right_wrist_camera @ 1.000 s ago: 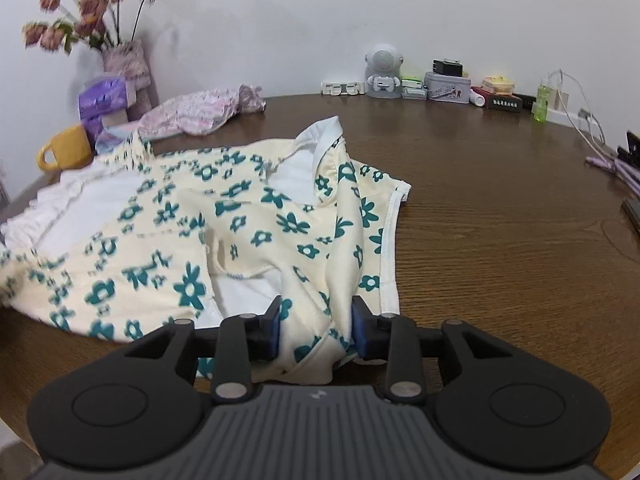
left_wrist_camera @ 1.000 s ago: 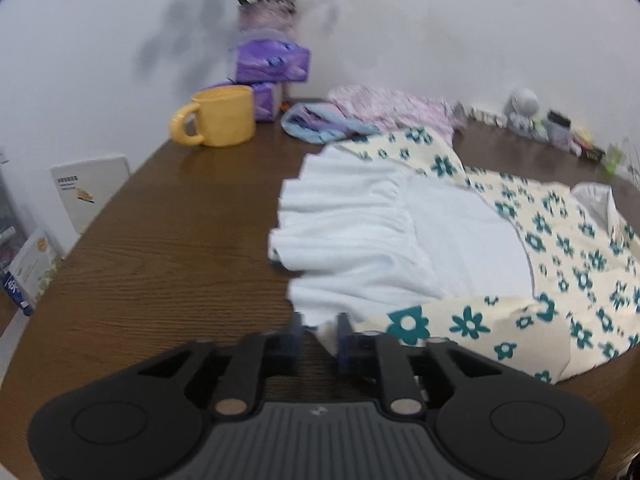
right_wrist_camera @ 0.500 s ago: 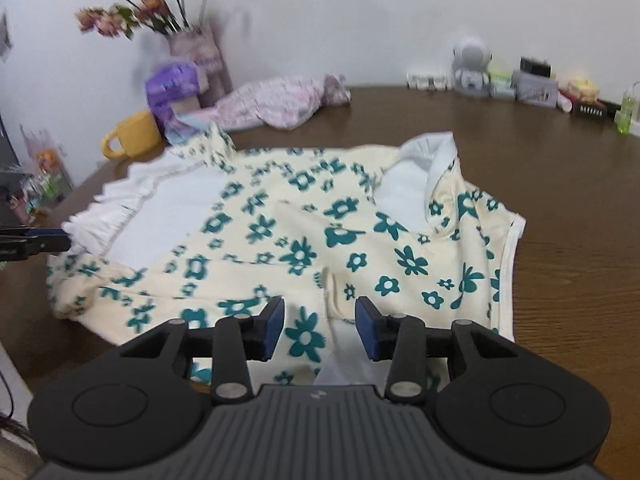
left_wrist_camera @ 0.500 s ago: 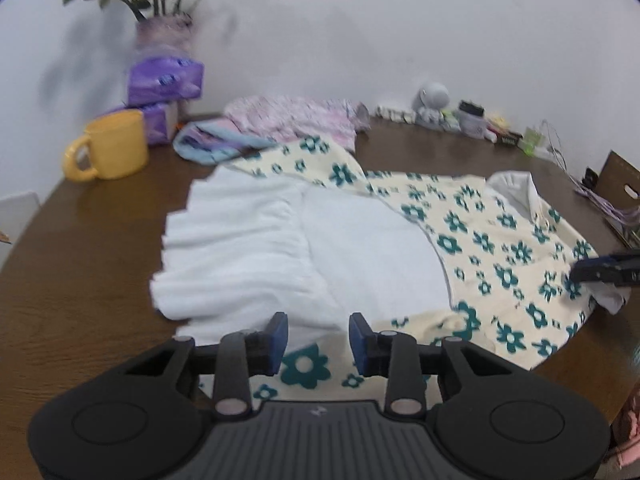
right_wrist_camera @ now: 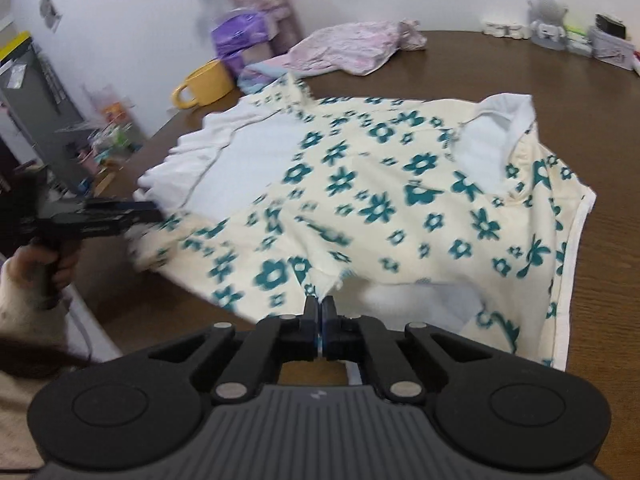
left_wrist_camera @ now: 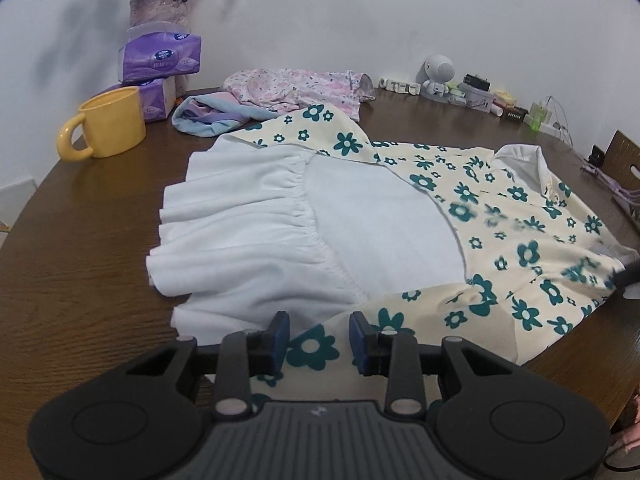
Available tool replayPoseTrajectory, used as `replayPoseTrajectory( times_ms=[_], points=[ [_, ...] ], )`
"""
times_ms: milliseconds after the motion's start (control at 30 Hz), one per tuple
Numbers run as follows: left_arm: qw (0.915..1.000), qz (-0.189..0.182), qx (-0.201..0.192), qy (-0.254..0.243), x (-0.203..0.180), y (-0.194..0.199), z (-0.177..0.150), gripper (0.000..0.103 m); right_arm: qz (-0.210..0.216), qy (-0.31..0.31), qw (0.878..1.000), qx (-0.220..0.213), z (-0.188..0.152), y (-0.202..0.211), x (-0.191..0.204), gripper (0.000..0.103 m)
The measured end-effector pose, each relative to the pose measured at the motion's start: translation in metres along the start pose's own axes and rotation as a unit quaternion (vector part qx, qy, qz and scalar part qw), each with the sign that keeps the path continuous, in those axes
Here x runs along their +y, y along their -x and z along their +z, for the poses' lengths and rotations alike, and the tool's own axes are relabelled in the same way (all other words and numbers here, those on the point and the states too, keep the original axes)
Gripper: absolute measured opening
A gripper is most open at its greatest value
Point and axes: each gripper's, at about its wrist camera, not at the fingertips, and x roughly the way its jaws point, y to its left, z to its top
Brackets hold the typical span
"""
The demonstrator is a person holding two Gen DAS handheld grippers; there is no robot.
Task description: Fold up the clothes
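A cream dress with teal flowers (left_wrist_camera: 516,216) lies spread on the brown table (left_wrist_camera: 80,216), its white lining and ruffled hem (left_wrist_camera: 248,232) turned up. My left gripper (left_wrist_camera: 319,338) stands open low over the dress's near floral edge, with cloth showing between its fingers. In the right wrist view my right gripper (right_wrist_camera: 320,312) is shut on a pinch of the dress's near edge (right_wrist_camera: 326,284), and the left gripper (right_wrist_camera: 150,214), held by a hand, shows blurred at the hem end. The right gripper (left_wrist_camera: 626,276) appears as a dark blur at the dress's far right edge.
A yellow mug (left_wrist_camera: 110,126), purple tissue packs (left_wrist_camera: 160,58) and a vase of flowers (left_wrist_camera: 158,10) stand at the back left. A pink garment (left_wrist_camera: 296,88) and a blue cloth (left_wrist_camera: 216,116) lie behind the dress. Small clutter (left_wrist_camera: 472,88) and cables (left_wrist_camera: 616,188) line the back right.
My right gripper has gone from open to shut on the dress's near edge. My left gripper, nearly shut at the hem a second ago, now stands open and has shifted over the floral edge.
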Motion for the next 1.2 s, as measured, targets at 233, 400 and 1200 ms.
replayPoseTrajectory(
  times_ms=[233,400,1200],
  points=[
    [1.0,-0.001,-0.01,-0.001,0.006,0.02,0.0,0.036,-0.017,0.012,1.0,-0.006,-0.009,-0.007,0.0,0.016],
    [0.9991,0.008,-0.002,-0.041,-0.008,0.038,-0.008,0.058,-0.038,0.062,0.997,0.009,-0.002,-0.019,0.008,0.04],
    [0.9956,-0.069,0.005,-0.064,-0.028,0.051,-0.015,0.08,0.025,0.053,0.996,0.068,0.012,-0.031,0.007,0.028]
  ],
)
